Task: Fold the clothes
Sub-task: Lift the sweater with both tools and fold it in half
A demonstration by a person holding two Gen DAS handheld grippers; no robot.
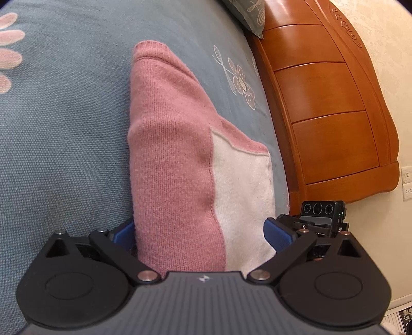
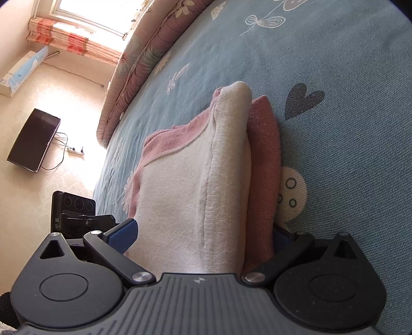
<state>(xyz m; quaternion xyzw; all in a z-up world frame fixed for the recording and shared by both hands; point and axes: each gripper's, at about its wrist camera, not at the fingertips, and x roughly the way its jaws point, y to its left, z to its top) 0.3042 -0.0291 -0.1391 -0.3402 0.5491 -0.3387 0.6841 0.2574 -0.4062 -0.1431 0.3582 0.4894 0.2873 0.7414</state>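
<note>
Lying folded on the blue-grey bedspread (image 1: 64, 144), the pink and cream sweater (image 1: 175, 159) sits close to the side of the bed that meets the orange wooden headboard (image 1: 332, 103). It makes a thick bundle of several layers, pink knit uppermost in the left wrist view and a cream panel along its right side.

The left gripper (image 1: 203, 235) has its 2 blue-padded fingers (image 1: 276, 235) spread wide, 1 on each side of the near end of the sweater. The bundle fills the gap between them; whether the pads press the knit or only flank it cannot be told, though the jaws stand wide apart. Just past its right finger, the black body and lenses of the other tool show at the bed edge.

The right gripper (image 2: 204, 238) straddles the sweater (image 2: 195, 185) from the opposite end in the same way, jaws wide, the left blue pad (image 2: 123, 238) beside the cream face and the right pad mostly hidden behind the pink layer. From here the cream layer stands as a rounded fold with a pink layer behind it, touching the bedspread (image 2: 347, 128) next to a dark heart print (image 2: 301, 101).

Beyond the far edge of the bed lies a rolled floral quilt (image 2: 144, 64), and past it a dark screen (image 2: 33, 140) on the pale floor under a bright window (image 2: 95, 13).

A patterned pillow (image 1: 247, 15) rests at the headboard corner.
</note>
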